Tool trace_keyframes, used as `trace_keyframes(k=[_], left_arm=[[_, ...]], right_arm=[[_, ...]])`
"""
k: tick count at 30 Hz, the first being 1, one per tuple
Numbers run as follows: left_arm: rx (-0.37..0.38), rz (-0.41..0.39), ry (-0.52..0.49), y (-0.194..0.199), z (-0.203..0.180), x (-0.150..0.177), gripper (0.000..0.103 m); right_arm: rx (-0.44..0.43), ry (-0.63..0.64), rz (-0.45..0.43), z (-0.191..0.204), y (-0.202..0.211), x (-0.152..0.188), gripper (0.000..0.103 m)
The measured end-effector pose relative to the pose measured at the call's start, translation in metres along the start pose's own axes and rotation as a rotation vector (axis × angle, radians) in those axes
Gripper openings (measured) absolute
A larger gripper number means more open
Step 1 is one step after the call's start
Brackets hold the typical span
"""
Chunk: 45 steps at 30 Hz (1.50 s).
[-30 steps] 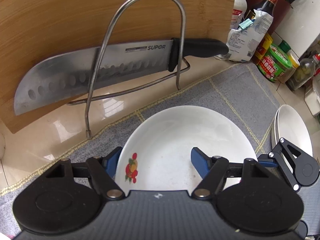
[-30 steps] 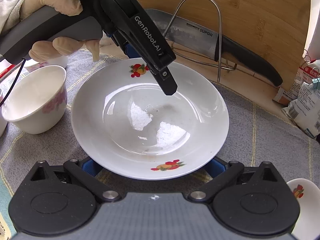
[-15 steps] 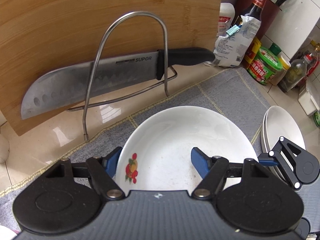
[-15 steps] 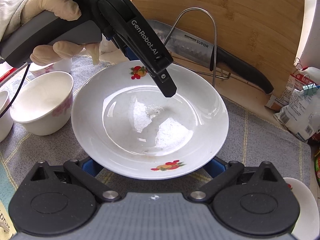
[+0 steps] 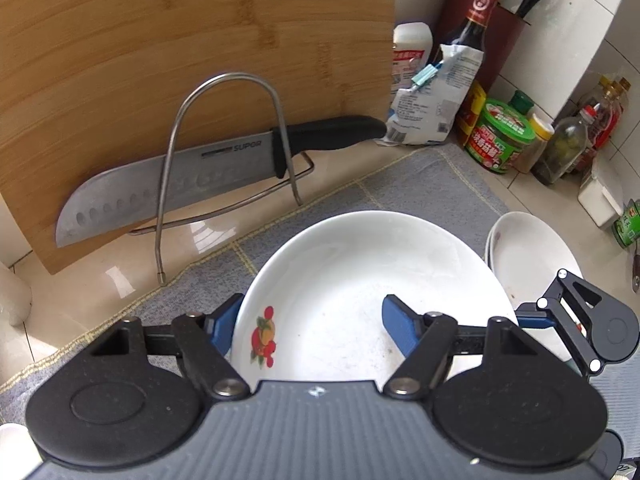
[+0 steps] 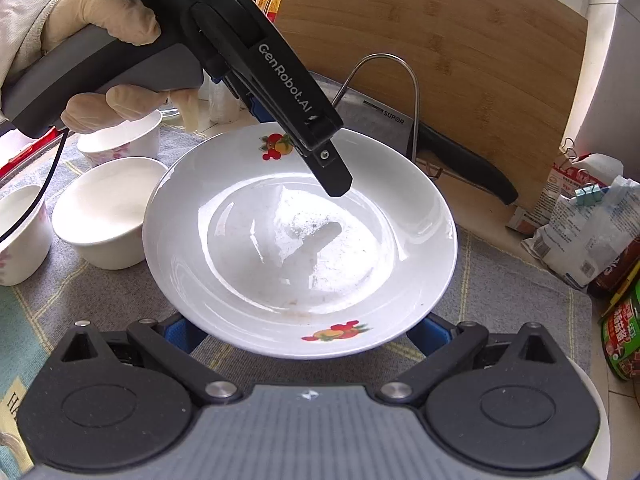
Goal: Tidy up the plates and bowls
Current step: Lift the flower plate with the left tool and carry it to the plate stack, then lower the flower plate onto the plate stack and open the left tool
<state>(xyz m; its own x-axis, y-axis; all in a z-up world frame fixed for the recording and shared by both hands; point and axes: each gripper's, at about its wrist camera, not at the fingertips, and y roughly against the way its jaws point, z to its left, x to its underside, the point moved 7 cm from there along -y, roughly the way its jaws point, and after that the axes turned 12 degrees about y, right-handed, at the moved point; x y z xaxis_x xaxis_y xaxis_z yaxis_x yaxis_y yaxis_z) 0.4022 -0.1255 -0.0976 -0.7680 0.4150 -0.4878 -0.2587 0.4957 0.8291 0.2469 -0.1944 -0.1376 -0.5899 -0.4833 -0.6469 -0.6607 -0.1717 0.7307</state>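
A white plate with fruit decals hangs above the grey mat, carried from two sides. My left gripper is shut on its rim, one blue finger under the outside by a decal and the other lying inside the dish. From the right wrist view, that left gripper reaches in over the plate's far rim, held by a gloved hand. My right gripper has its fingers spread wide beneath the near rim, closed against the plate's underside; the pads are mostly hidden. Part of the right gripper shows at the plate's right edge.
A stack of white plates lies on the mat to the right. Three white bowls stand left of the plate. Behind are a wire rack with a knife, a wooden board, a clipped bag and jars.
Both grippers rose with the plate between them. The rack, knife and board look smaller and farther off, and more of the counter, bowls and jars has come into view.
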Motion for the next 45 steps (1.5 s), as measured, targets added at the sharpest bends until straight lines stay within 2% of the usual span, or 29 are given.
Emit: trace_keyframes(k=[10, 20, 36, 45], left_arm=[[0.023, -0.004, -0.056, 0.004, -0.033, 0.007, 0.073], [0.077, 0.006, -0.149, -0.009, -0.085, 0.006, 0.073], [0.166, 0.052, -0.271, -0.064, -0.188, -0.002, 0.073], [0.182, 0.085, -0.305, -0.090, -0.219, 0.001, 0.073]], right_arm=[[0.046, -0.043, 0.002, -0.004, 0.026, 0.014, 0.103], [0.129, -0.124, 0.026, -0.019, 0.056, 0.046, 0.103], [0.245, -0.228, 0.089, -0.071, 0.092, 0.115, 0.103], [0.258, -0.275, 0.112, -0.086, 0.098, 0.144, 0.103]])
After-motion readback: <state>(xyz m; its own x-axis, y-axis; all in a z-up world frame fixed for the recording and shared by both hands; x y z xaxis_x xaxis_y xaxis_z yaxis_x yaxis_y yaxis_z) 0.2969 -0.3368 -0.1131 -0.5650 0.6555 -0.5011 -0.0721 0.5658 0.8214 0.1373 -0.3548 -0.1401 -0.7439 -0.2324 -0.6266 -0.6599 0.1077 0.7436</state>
